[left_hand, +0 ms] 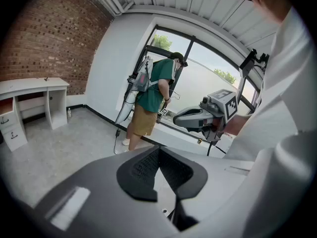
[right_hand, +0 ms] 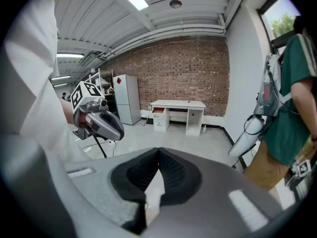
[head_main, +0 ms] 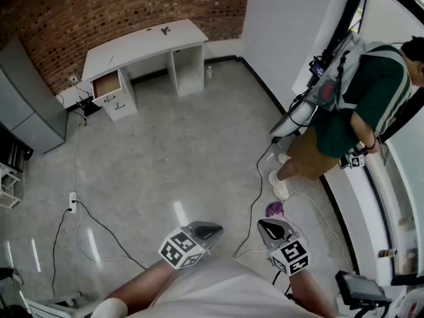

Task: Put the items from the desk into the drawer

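One white desk [head_main: 142, 45] stands far off against the brick wall, and one person in a green shirt [head_main: 358, 111] stands by the window. One drawer [head_main: 106, 85] is open at the desk's left end. My two tools, left [head_main: 217, 229] and right [head_main: 261, 223], are both closed tight, empty, well apart from the desk. One small dark item [head_main: 165, 30] lies on the desk.
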Motion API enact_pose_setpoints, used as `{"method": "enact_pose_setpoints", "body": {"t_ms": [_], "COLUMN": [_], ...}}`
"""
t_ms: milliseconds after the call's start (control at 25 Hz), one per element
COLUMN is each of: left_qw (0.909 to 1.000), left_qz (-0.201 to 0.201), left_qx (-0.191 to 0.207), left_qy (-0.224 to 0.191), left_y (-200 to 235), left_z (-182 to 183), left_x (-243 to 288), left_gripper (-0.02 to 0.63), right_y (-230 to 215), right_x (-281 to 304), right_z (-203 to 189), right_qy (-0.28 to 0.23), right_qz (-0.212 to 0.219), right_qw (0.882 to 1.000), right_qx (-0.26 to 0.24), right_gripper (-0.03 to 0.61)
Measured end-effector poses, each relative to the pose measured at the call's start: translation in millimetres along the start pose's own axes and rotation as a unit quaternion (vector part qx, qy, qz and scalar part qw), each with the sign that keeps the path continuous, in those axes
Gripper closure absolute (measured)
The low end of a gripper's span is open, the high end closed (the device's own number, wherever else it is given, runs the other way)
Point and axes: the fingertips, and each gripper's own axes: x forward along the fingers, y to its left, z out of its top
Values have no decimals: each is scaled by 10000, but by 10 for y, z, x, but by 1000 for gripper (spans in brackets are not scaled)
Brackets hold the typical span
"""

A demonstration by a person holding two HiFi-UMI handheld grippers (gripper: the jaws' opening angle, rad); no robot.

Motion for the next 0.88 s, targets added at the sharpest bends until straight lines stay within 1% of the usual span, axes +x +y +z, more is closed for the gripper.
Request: {"method": "enact_pose_setpoints", "body": {"t_ms": [120, 280, 360, 480, 600, 720, 800, 880], "left_qw": [10000, 9997, 9993, 9969, 9920, 9856, 9788, 9697], "left_qz": [57, 199, 355, 761, 1203, 1561, 1889, 2225], "left_qx": [55, 110, 122, 56, -175, -436, -581, -777], "left_qy": [-57, -81, -76, -172, -353, -474, -534, -642], "left_y": [354, 897, 1172, 1491, 1888, 2417, 2823, 3182], "left_z": [138, 300, 383, 462, 540, 692, 848, 1059], "left_x": [-41, -76, -126, -266, -361, -414, -453, -483], "left_gripper": [606, 606, 606, 606, 606, 606, 606, 606], "right_y": [-135, -342, -407, -415, -513, -678, -785, -909], "right_x": [321, 873, 1171, 1537, 1959, 2474, 2855, 3212], "right_z": [180, 488, 678, 914, 1143, 1447, 1688, 1935], "right_qy": [-16, -90, -127, -87, -26, -45, -94, -98], "right_qz": [27, 150, 297, 686, 1132, 1513, 1816, 2134], "right_qw": [10000, 9998, 9995, 9975, 9932, 9875, 9816, 9747], "right_qx": [65, -54, -69, -134, -273, -448, -587, -663], "right_gripper": [575, 575, 576, 577, 575, 568, 558, 549]}}
